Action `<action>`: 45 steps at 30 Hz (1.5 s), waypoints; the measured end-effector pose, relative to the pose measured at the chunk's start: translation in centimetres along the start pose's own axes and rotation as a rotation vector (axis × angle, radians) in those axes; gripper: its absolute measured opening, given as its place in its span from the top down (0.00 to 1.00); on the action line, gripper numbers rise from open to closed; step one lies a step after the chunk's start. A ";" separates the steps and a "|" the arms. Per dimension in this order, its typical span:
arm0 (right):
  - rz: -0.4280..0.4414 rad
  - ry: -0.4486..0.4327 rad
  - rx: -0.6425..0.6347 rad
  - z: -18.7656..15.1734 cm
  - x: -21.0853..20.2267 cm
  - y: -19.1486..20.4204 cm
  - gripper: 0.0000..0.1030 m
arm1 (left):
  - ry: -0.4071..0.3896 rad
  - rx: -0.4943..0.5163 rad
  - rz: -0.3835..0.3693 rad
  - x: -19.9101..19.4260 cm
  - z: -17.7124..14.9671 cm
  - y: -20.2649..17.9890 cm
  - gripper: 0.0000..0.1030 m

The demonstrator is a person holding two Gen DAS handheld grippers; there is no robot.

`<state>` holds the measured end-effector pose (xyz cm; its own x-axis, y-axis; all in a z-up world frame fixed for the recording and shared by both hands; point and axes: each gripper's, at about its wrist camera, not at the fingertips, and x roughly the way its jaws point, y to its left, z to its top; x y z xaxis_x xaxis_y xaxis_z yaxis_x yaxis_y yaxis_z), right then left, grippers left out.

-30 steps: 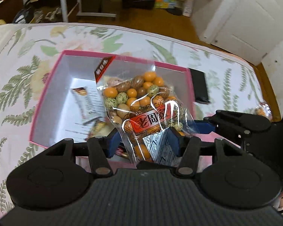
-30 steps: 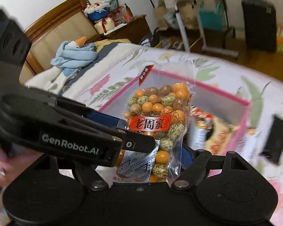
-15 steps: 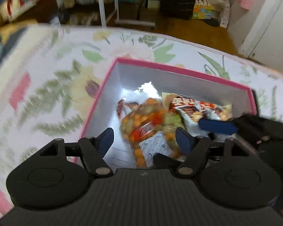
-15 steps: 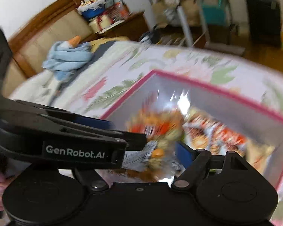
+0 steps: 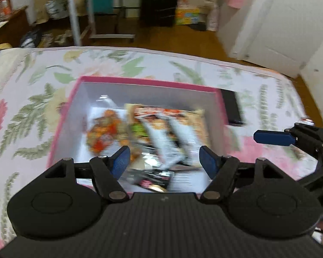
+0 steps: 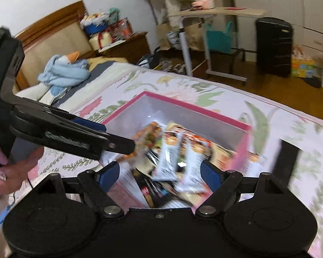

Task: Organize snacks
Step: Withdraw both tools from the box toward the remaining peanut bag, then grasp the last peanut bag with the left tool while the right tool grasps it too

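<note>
On the far left your bedspread (image 5: 28,99) runs under everything, floral and pale. Next comes the pink-rimmed box (image 5: 148,82), sitting on that bedspread with its grey inner walls showing. Inside it, against the left wall, lies the bag of orange and green nuts (image 5: 103,132); motion blur smears it, so its exact lie is hard to read, though it seems to rest flat on the box floor. Just beside it to the right lie the white and red snack packets (image 5: 172,129), overlapping one another, with a dark wrapper (image 5: 155,178) at the near edge of the box.

Your left gripper (image 5: 164,161) hangs over the near rim of the box, its blue pads spread wide with nothing between them. In the right wrist view your right gripper (image 6: 160,174) is likewise parted and empty, poised above the packets.

Right of the box a flat black object (image 5: 231,107) lies on the bedspread, touching or nearly touching the pink wall. Farthest right in the left wrist view, your right gripper's blue fingertip (image 5: 273,137) sits outside the box, above the bedspread.
</note>
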<state>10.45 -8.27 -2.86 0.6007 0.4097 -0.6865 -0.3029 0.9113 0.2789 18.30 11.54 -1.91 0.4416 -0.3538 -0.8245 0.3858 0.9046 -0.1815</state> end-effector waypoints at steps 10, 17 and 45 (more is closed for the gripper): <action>-0.211 -0.030 0.159 -5.7 -10.2 -6.3 0.17 | 0.052 0.179 -0.154 -0.3 0.4 -10.6 0.34; -0.333 -0.062 0.317 -11.2 -12.8 -12.4 0.17 | 0.127 0.342 -0.237 2.6 -0.7 -18.6 0.34; -0.466 -0.203 0.676 -20.5 -7.9 -29.8 0.13 | 0.230 0.367 -0.461 26.6 0.9 -35.8 0.35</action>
<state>-0.38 -39.48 -19.51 0.6956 -0.0736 -0.7147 0.4775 0.7906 0.3833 16.95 -30.46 -16.84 -0.0054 -0.5905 -0.8070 0.7658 0.5165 -0.3831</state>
